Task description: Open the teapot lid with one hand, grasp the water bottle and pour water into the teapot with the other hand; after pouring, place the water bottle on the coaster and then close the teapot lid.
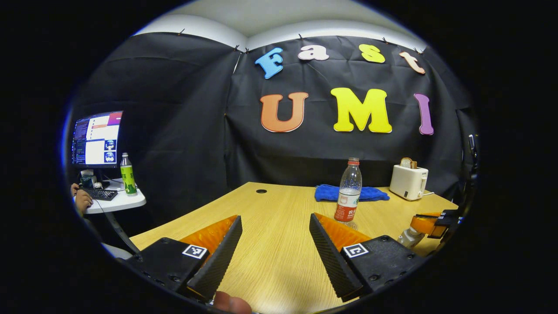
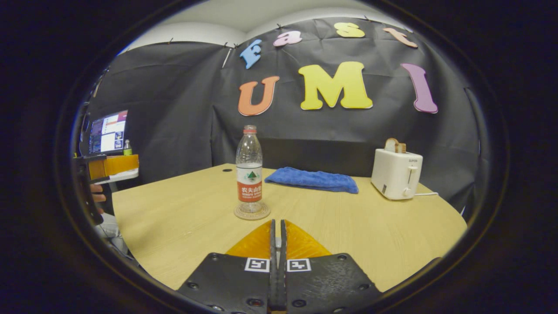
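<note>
A clear water bottle (image 2: pixel 249 168) with a red cap and a red-and-white label stands upright on a round coaster (image 2: pixel 252 213) near the middle of the wooden table (image 2: pixel 370 235). My right gripper (image 2: pixel 276 223) is shut just in front of it, with a pale sliver pinched between its fingers. The left gripper view shows that right gripper (image 1: pixel 426 224) at the right edge with a small white piece (image 1: pixel 409 237), apparently the teapot lid, hanging from it. My left gripper (image 1: pixel 274 218) hovers open over bare table, left of the bottle (image 1: pixel 348 189) and coaster (image 1: pixel 352 226). The teapot body is hidden.
A folded blue towel (image 2: pixel 311 179) lies behind the bottle. A white toaster (image 2: pixel 396 173) holding bread stands at the back right. Off the table's left side, a small white stand carries a monitor (image 1: pixel 96 138), a green bottle (image 1: pixel 127 174) and a keyboard with a person's hand (image 1: pixel 82 201).
</note>
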`<state>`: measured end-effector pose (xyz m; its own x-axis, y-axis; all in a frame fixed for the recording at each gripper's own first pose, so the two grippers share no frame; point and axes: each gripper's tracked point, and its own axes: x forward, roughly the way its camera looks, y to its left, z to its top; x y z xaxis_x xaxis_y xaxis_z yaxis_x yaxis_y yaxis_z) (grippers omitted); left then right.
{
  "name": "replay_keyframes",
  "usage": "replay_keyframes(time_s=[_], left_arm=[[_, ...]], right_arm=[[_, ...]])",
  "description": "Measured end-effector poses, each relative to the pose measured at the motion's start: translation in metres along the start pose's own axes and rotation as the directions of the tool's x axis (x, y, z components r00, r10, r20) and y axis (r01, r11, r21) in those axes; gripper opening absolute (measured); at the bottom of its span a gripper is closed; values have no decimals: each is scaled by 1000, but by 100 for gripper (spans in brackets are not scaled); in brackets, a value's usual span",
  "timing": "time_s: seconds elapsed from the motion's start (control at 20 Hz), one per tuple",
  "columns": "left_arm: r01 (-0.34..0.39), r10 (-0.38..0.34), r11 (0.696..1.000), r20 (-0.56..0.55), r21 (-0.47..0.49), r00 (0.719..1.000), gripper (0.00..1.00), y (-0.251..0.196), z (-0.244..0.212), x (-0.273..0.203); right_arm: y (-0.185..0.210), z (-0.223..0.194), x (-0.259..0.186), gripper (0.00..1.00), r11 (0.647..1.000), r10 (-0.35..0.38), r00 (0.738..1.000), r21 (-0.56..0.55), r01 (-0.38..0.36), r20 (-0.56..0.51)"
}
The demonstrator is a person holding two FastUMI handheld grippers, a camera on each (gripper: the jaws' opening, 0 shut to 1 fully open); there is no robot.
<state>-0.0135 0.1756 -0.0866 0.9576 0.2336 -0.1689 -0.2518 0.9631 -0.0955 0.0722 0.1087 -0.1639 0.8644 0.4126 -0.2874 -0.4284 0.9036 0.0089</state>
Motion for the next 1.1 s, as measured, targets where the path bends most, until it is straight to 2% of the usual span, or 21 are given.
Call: replay_keyframes(time_s=[0.4, 0.45, 0.55, 0.6, 0.65, 0.7, 0.85, 0.9, 1.1], left_arm=[[8, -8, 1000, 19, 18, 1000, 97, -8, 8, -7], [8, -9, 1000, 22, 22, 1000, 97, -9, 9, -8], [13, -13, 1000, 29, 26, 999, 97, -14, 13, -10], [17, -17, 1000, 31, 27, 999, 97, -17, 14, -12], [23, -24, 999, 37, 28, 999, 97, -21, 18, -14], [27, -28, 999, 42, 30, 999, 97, -26, 21, -16], [43, -46, 998, 90, 41, 995, 97, -45, 36, -21], [59, -63, 998, 93, 38, 994, 97, -57, 39, -21], [133, -137, 990, 118, 44, 984, 97, -102, 58, -19]], right_arm=[[-3, -7, 3, 0, 1000, -19, 1000, 3, 19, -1], [-3, -5, 3, 4, 1000, -21, 1000, 3, 21, -1], [-2, -4, -1, 7, 1000, -21, 1000, 7, 21, 10], [-3, -2, -2, 14, 1000, -25, 1000, 5, 25, 17], [-3, 0, -4, 29, 1000, -27, 999, 9, 26, 25], [-5, 4, -8, 35, 999, -32, 999, 17, 32, 37], [-17, 15, -19, 92, 995, -91, 993, 40, 89, 75], [-23, 19, -24, 97, 993, -112, 990, 51, 108, 86], [-48, 44, -54, 98, 982, -186, 975, 65, 179, 122]])
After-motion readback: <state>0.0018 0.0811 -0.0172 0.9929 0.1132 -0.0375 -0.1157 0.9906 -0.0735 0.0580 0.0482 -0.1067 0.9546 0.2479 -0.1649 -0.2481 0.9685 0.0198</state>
